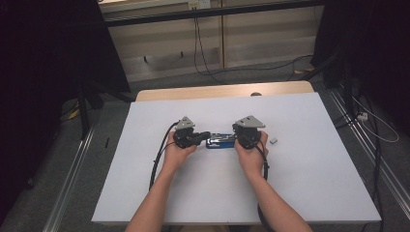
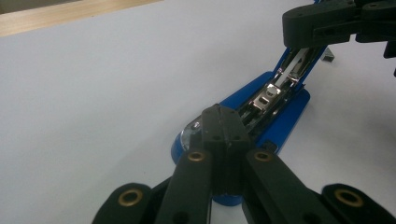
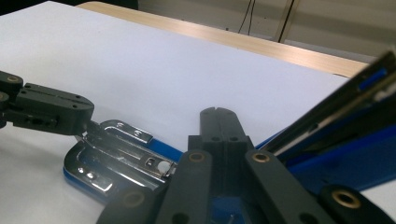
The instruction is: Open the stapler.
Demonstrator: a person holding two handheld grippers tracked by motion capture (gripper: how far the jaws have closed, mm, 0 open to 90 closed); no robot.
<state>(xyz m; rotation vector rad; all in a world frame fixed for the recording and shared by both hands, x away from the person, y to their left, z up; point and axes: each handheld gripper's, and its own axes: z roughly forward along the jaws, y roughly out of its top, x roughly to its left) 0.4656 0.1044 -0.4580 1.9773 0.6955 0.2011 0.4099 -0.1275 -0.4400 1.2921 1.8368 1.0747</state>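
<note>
A blue stapler (image 1: 220,141) lies across the middle of the white table top (image 1: 300,174), between my two grippers. My left gripper (image 1: 205,135) is shut with nothing between its jaws. In the left gripper view its tip (image 2: 219,116) rests on the rounded end of the stapler's blue base (image 2: 285,119), with the metal magazine (image 2: 275,88) beyond it. My right gripper (image 1: 236,140) is also shut and empty. In the right gripper view its tip (image 3: 218,112) sits by the stapler's raised top arm (image 3: 345,121), above the shiny base plate (image 3: 116,158), where the left gripper (image 3: 46,109) touches.
A small grey block of staples (image 1: 273,140) lies just right of the right hand. The table's wooden far edge (image 1: 222,91) shows beyond the white top. Cables (image 1: 203,53) and dark stands are on the floor behind.
</note>
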